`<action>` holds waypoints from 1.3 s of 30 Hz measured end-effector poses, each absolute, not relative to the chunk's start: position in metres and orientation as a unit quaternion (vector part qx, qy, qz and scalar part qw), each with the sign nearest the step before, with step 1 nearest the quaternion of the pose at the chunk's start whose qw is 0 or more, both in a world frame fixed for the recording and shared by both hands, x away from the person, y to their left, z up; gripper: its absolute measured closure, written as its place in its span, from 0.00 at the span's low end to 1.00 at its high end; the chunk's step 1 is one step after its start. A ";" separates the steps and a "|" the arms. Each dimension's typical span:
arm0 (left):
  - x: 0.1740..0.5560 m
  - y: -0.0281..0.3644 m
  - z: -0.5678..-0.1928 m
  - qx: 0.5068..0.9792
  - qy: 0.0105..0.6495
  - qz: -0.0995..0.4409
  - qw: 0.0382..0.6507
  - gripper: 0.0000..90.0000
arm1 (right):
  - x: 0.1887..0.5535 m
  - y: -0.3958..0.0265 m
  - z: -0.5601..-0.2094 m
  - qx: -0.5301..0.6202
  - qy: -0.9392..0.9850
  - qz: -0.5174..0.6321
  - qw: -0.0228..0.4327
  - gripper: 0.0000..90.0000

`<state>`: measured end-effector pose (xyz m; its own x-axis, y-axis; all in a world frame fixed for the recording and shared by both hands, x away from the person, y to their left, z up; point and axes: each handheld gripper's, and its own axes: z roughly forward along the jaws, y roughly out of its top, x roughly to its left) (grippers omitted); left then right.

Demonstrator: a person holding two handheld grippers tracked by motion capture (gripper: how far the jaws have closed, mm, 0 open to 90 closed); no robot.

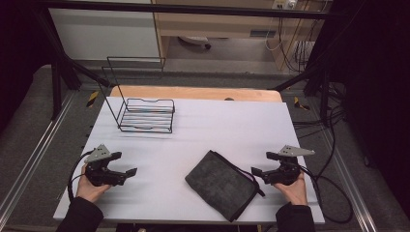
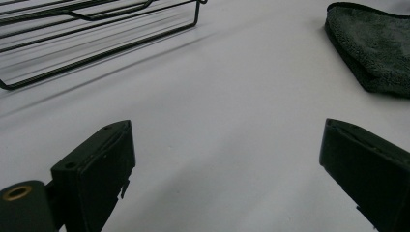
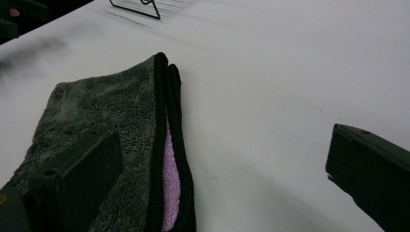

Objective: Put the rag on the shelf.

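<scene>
A folded dark grey towel (image 1: 222, 183) with a black hem lies on the white table top (image 1: 227, 125), near the front edge and right of centre. My left gripper (image 1: 124, 164) rests low at the front left, open and holding nothing. In the left gripper view the towel (image 2: 377, 48) is far off to the upper right of the gripper (image 2: 227, 164). My right gripper (image 1: 263, 163) stands open just right of the towel. In the right gripper view the gripper (image 3: 227, 169) has its left jaw over the towel's (image 3: 106, 111) edge, where a purple inner layer (image 3: 170, 183) peeks out.
A black wire rack (image 1: 145, 116) with a tall wire back stands at the back left of the table; it also appears as the rack (image 2: 72, 43) and its corner (image 3: 140, 7). Bare white surface lies between the two grippers. Cables (image 1: 333, 193) trail off the right edge.
</scene>
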<state>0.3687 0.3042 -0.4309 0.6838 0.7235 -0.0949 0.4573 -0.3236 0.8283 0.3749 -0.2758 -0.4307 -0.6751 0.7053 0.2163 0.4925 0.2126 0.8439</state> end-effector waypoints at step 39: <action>0.359 0.210 -0.417 0.811 0.372 0.124 0.433 0.19 | 0.375 -0.252 -0.433 0.383 0.786 0.472 0.109 0.02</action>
